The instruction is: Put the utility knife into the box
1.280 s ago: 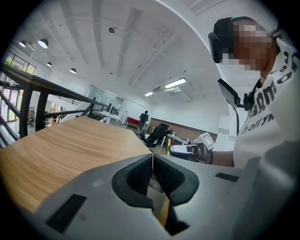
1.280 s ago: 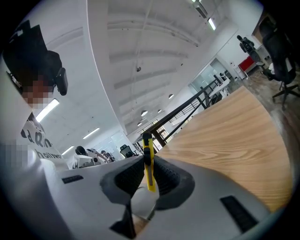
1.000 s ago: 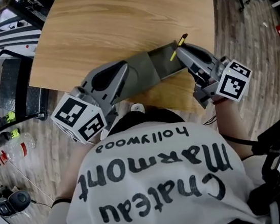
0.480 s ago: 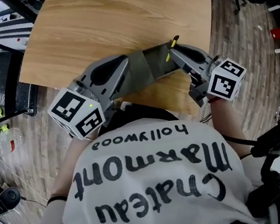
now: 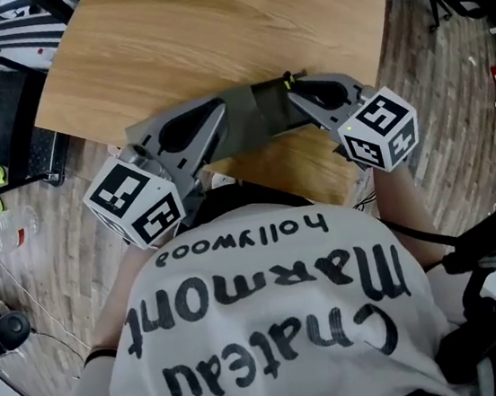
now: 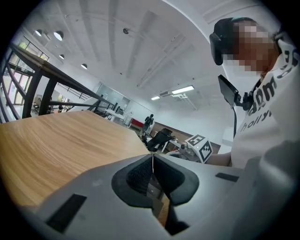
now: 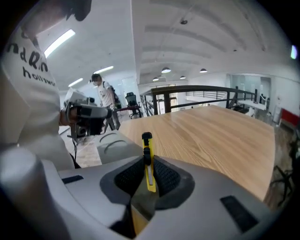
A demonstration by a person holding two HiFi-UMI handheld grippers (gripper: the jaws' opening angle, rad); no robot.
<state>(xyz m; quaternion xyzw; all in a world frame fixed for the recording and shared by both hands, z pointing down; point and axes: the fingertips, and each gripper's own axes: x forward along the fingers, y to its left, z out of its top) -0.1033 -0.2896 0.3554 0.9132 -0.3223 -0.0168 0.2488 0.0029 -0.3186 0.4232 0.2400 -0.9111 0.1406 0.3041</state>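
Fingers (image 7: pixel 125 179) of the right gripper (image 7: pixel 149 174) are closed on the yellow utility knife (image 7: pixel 147 147), which is held upright between the dark pads so that its black-capped end rises above them. In the head view, only a small yellow part of the knife (image 5: pixel 286 77) is seen, at the tips of the right gripper (image 5: pixel 296 96) and over the right end of the grey box (image 5: pixel 266 113).

The fingers (image 6: pixel 137 176) of the left gripper (image 6: pixel 152 165) are pressed together on a thin sheet edge. From above, the left gripper (image 5: pixel 223 122) is seen to meet the left end of the box, so the box is taken to be held there by its wall. The box is found at the near edge of the wooden desk (image 5: pixel 208 35), between the two grippers.

A marker cube (image 5: pixel 380 130) is carried on the right gripper, and it is also seen past the left fingers in the left gripper view (image 6: pixel 199 146). A white shirt (image 5: pixel 274 325) with black lettering fills the lower part of the head view.
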